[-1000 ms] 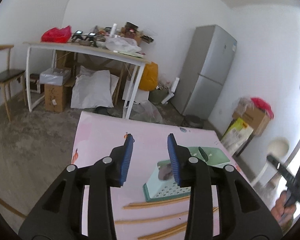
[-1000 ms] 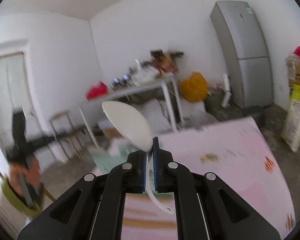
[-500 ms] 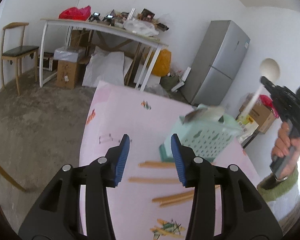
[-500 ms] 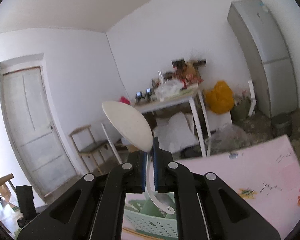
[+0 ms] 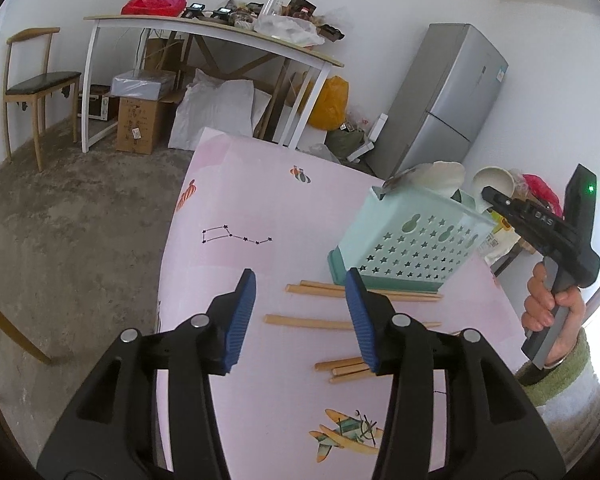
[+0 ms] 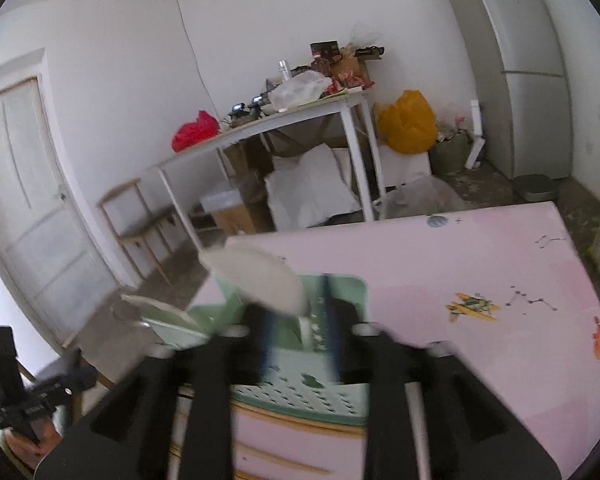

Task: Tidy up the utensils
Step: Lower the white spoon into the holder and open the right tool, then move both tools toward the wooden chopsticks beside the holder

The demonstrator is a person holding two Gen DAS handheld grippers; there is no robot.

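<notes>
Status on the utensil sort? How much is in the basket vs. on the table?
Done: one pale spoon stands in the green basket.
In hand: the right hand-held gripper is over the basket with a white spoon; its jaws look parted, though the view is blurred.
Left: several wooden chopsticks lie on the pink table under the open left hand-held gripper.

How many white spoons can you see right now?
2. One white spoon stands in the green basket. A second spoon is at the right gripper, above the basket. More may be hidden inside.
</notes>
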